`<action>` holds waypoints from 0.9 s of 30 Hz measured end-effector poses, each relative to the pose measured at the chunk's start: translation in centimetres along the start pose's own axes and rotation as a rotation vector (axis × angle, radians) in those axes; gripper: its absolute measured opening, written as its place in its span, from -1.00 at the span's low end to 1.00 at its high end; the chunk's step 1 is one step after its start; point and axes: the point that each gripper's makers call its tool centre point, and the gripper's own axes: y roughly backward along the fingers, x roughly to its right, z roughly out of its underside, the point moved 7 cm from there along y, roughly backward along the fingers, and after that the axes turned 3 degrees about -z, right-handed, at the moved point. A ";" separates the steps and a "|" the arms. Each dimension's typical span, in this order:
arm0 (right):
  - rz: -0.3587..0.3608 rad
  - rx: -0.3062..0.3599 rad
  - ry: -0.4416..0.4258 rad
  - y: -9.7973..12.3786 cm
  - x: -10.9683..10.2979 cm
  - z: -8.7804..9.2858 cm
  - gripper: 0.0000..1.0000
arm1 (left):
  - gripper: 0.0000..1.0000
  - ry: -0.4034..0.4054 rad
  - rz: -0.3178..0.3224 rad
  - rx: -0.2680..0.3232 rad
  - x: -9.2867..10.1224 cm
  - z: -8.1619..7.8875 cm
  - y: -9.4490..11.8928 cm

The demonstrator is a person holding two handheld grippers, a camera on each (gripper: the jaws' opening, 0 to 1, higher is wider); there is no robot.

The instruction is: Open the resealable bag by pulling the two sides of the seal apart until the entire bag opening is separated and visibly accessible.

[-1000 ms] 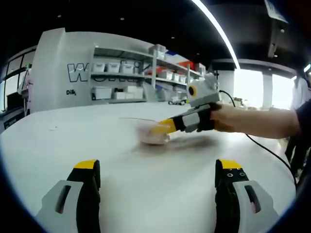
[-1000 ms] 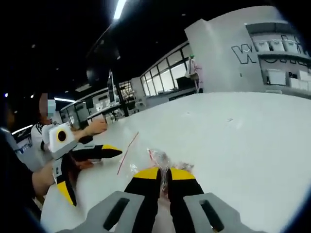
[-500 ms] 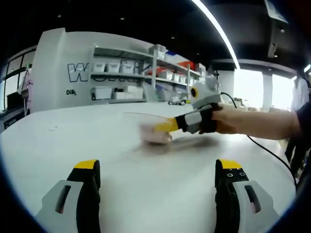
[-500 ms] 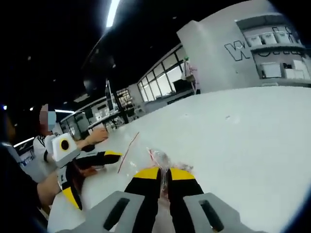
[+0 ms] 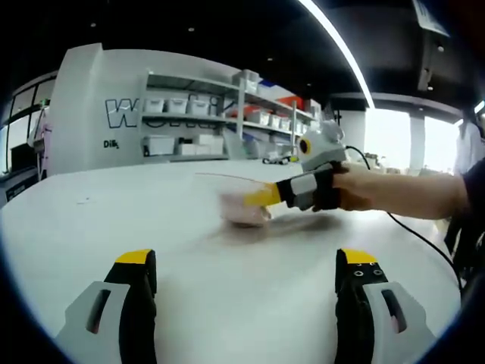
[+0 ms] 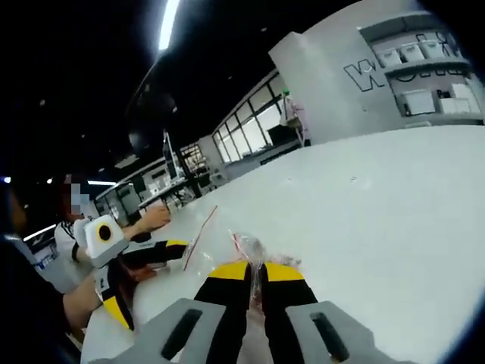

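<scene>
The right tool point(image 6: 256, 274) is clamped on one edge of the clear, crinkled resealable plastic bag point(image 6: 254, 250), lifting it just off the white tabletop point(image 6: 379, 205). The left tool point(image 5: 246, 262) gapes empty, well back; it should probably pinch the opposite seal lip beside the right tool, then pull steadily apart.

— What is seen of the room?
— A broad white table point(image 5: 114, 220) is spread across the near ground. At the far left a pale wall point(image 5: 91, 106) with dark lettering is seen, and shelves point(image 5: 197, 121) stacked with white bins beside it.
— And the light?
— A long ceiling strip light point(image 5: 333, 45) is set against a dark ceiling; bright windows point(image 5: 394, 136) are seen far right.
</scene>
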 end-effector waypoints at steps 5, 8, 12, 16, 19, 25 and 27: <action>-0.004 0.001 -0.012 0.1 -0.1 0.0 -0.99 | 0.94 0.000 0.000 0.000 0.1 0.0 0.0; -0.010 0.004 -0.025 0.2 -0.2 0.1 -0.99 | 0.94 -0.001 -0.001 -0.001 0.1 0.0 0.0; -0.016 0.006 -0.041 0.2 -0.4 0.1 -0.99 | 0.94 -0.002 -0.002 -0.002 0.1 0.0 0.0; -0.020 0.015 -0.065 0.4 -0.4 0.2 -0.99 | 0.94 -0.001 -0.002 -0.001 0.1 0.0 0.0; -0.021 0.018 -0.073 0.5 -0.5 0.3 -0.99 | 0.94 -0.003 -0.002 -0.002 0.1 0.0 0.1; -0.037 0.031 -0.111 0.5 -0.8 0.6 -0.99 | 0.94 -0.003 -0.002 0.000 0.1 0.0 0.1; -0.035 0.033 -0.114 0.6 -0.9 0.6 -0.99 | 0.94 -0.003 -0.003 -0.001 0.1 0.0 0.1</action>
